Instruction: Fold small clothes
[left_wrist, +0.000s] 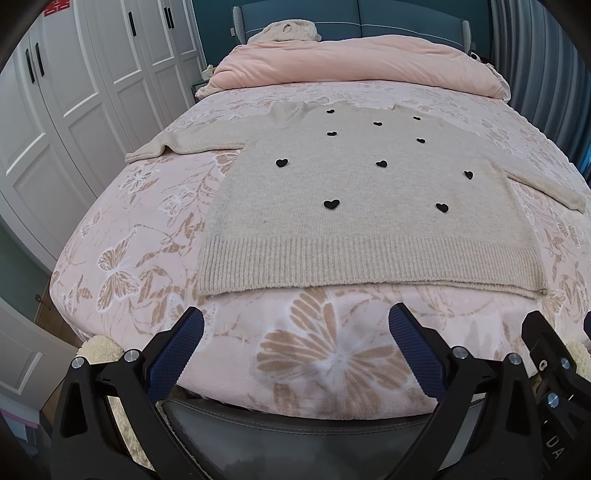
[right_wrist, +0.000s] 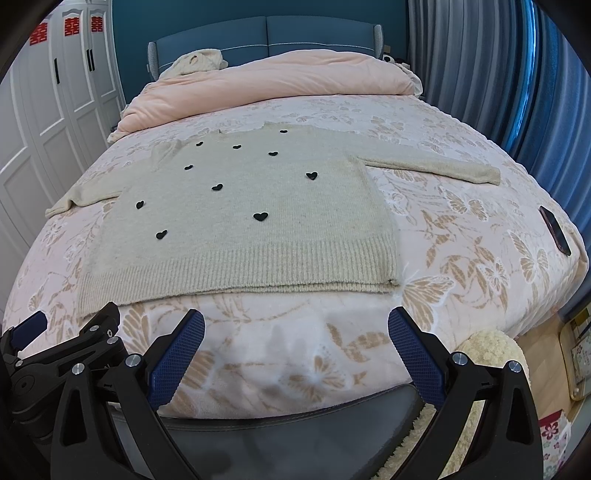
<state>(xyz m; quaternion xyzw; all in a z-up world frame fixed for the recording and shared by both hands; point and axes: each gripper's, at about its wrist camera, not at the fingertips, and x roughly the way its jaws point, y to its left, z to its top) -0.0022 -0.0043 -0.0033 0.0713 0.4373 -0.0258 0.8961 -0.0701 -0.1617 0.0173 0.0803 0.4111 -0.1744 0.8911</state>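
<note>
A beige sweater (left_wrist: 369, 206) dotted with black hearts lies flat, sleeves spread, on the butterfly-print bed (left_wrist: 147, 206), a pink duvet (left_wrist: 351, 62) bunched behind it and a dark phone (right_wrist: 555, 230) near the right edge, while the left gripper (left_wrist: 295, 332) and right gripper (right_wrist: 295, 332) hover wide open and empty before its hem.

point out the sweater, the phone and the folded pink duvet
sweater (left_wrist: 354, 221): left wrist view, middle of the front
phone (right_wrist: 554, 230): right wrist view, dark back
folded pink duvet (right_wrist: 280, 79): right wrist view, top surface
</note>
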